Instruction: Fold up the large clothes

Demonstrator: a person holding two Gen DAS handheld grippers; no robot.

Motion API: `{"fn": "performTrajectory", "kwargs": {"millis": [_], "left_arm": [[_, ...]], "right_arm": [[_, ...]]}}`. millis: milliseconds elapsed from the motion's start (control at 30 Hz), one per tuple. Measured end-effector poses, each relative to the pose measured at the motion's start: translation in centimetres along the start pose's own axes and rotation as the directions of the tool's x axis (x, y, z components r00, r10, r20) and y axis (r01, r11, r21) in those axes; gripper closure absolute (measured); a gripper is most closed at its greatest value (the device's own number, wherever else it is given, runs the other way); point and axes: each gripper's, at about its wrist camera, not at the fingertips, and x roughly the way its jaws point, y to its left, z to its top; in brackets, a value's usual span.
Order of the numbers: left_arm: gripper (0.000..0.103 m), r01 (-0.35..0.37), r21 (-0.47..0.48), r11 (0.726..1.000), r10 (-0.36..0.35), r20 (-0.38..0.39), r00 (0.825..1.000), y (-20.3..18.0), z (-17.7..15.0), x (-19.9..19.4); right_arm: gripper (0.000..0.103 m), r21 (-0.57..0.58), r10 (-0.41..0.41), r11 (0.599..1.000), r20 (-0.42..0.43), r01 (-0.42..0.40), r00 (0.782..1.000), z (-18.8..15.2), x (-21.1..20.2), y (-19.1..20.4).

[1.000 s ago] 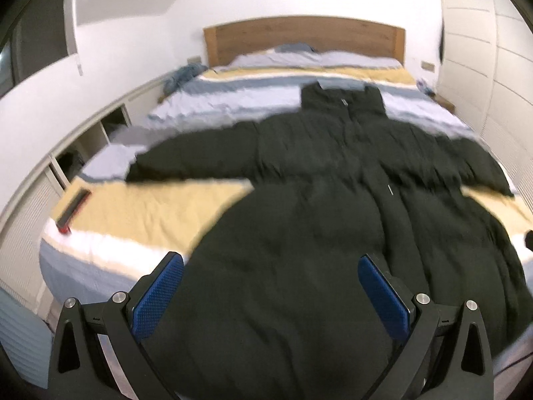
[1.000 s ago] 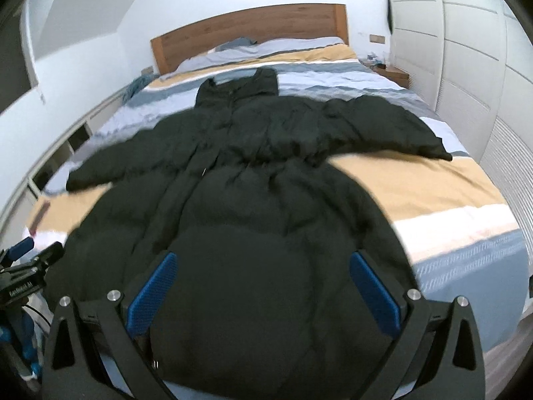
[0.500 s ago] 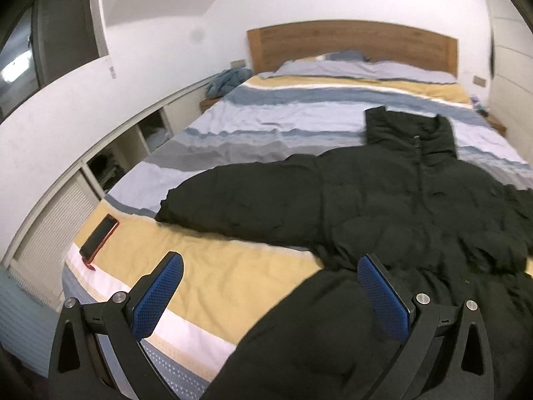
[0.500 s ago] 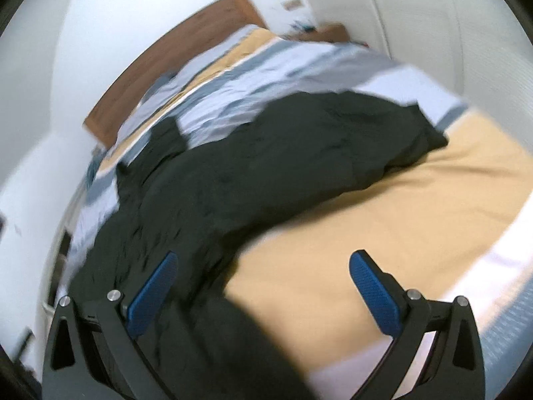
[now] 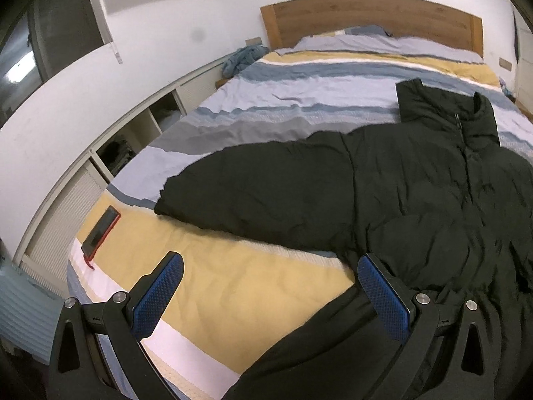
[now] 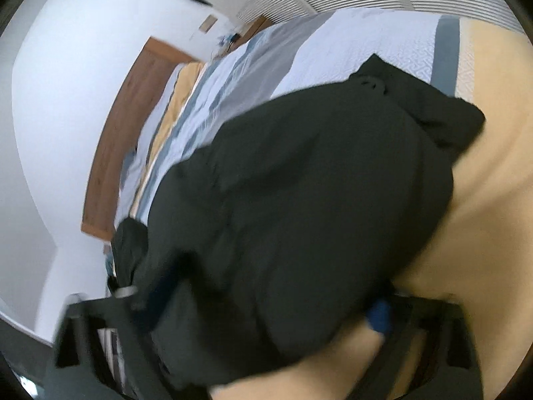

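A black puffer coat (image 5: 416,200) lies spread face-up across the striped bed (image 5: 266,106), collar toward the headboard, its long axis running from the foot of the bed to the pillows and each sleeve thrown out sideways.

The left tool (image 5: 269,296) hangs over bare yellow quilt with its blue pads wide apart and nothing between them. The coat's left sleeve (image 5: 260,193) lies ahead of it, cuff pointing toward the phone (image 5: 100,230) at the bed's edge, and the body edge sits just under its right finger.

The right tool (image 6: 266,303) is rolled over on its side and buried in the coat's right sleeve (image 6: 316,183). Its jaws have just been closing with the dark padding between them; the view is blurred, so whether the pads already pinch the fabric I cannot say for sure.

The right hand looks nearer its sleeve, which would fold inward across the body.
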Motion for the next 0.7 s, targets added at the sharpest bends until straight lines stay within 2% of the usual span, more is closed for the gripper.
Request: {"fn": "performTrajectory", "kwargs": {"millis": [100,233,333,500,700], "left_arm": [[0.001,0.013,0.011,1.0,-0.013,-0.011,1.0,-0.4,-0.3,0.5],[0.001,0.025,0.032,0.999,-0.025,-0.004,1.0,-0.7,-0.3,0.4],[0.001,0.028,0.03,0.999,-0.028,0.014,1.0,-0.5,-0.2,0.0],[0.001,0.029,-0.006,1.0,-0.028,0.047,0.999,0.9,0.2,-0.8],[0.001,0.093,-0.071,0.993,-0.089,0.056,0.994,3.5,-0.3,-1.8]], "right_arm": [[0.066,0.028,0.018,0.999,0.014,-0.018,1.0,0.7,0.4,-0.2],[0.086,-0.03,0.023,0.999,0.045,-0.021,0.999,1.7,0.1,1.5],[0.091,-0.115,0.03,0.993,0.066,-0.022,0.997,2.0,-0.7,4.1],[0.091,-0.251,0.082,0.966,0.08,-0.059,0.993,1.4,-2.9,9.8],[0.091,-0.448,0.152,0.886,0.027,-0.124,0.988,-2.7,-5.6,18.7]]}}
